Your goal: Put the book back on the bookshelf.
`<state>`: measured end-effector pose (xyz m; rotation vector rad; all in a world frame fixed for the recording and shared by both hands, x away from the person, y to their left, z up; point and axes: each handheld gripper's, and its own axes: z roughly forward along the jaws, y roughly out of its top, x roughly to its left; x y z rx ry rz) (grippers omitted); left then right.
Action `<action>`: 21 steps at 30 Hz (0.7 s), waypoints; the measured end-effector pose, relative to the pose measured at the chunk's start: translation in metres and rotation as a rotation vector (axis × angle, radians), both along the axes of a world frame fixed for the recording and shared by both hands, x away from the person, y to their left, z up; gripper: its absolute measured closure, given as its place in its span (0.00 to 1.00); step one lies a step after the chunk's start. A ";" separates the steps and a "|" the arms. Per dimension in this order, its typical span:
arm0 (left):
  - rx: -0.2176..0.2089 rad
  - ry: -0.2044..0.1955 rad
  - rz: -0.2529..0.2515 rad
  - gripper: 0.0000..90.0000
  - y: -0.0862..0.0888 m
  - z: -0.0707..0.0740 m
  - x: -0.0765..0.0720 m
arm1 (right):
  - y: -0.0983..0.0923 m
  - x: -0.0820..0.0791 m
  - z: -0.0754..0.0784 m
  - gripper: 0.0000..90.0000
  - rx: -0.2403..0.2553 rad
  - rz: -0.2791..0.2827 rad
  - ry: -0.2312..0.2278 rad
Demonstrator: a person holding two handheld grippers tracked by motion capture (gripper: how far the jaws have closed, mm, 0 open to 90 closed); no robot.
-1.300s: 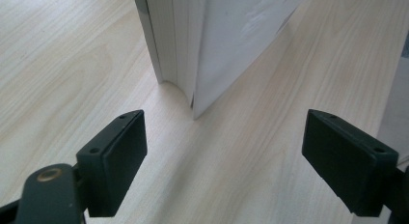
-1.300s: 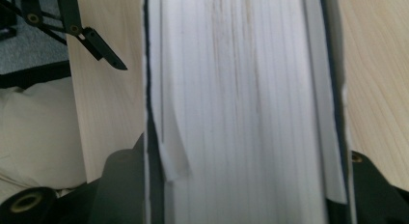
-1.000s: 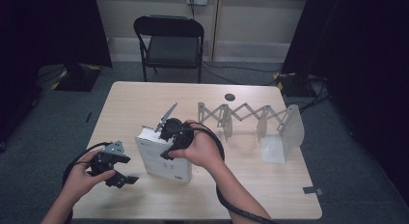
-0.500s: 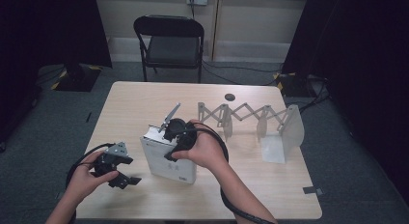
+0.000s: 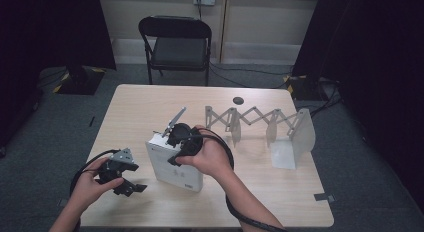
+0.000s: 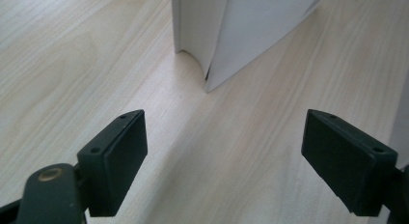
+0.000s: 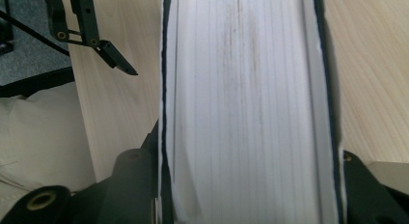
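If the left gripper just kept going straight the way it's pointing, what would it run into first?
Probably the white book standing on the table, straight ahead of the open left gripper; only bare wood lies between, though depth is hard to judge.

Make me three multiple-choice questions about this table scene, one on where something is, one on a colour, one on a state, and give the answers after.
1. Where does the folding rack stand relative to the book?
A. To its right on the table
B. On the chair
C. Under the book

2. What colour is the book's cover?
A. Red
B. White
C. Green

3. What is the right gripper doing?
A. Lying open on the table
B. Holding the rack
C. Clamped on the upright book

Answers: 1 A, the high view shows the rack right of the book. 2 B, the cover facing the camera is white. 3 C, in the right gripper view its fingers press both covers, having just closed.
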<state>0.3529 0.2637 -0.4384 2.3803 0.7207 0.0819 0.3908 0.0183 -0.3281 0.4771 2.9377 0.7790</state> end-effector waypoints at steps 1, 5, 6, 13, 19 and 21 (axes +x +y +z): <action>-0.001 0.002 0.003 0.18 0.000 -0.001 0.001 | -0.001 0.000 0.000 0.57 0.003 -0.004 0.002; -0.007 0.001 0.012 0.18 0.001 -0.004 0.002 | -0.004 -0.001 0.003 0.58 0.001 -0.001 0.018; -0.007 0.001 0.012 0.18 0.000 -0.005 0.002 | -0.005 -0.001 0.003 0.58 -0.004 -0.003 0.022; -0.005 0.000 0.012 0.18 -0.004 -0.009 0.005 | -0.015 -0.003 0.007 0.58 -0.002 -0.014 0.031; -0.004 -0.005 0.008 0.18 -0.010 -0.011 0.008 | -0.023 -0.006 0.007 0.58 0.019 -0.027 0.035; -0.002 -0.005 0.007 0.18 -0.012 -0.012 0.010 | -0.026 -0.007 0.008 0.58 0.023 -0.029 0.037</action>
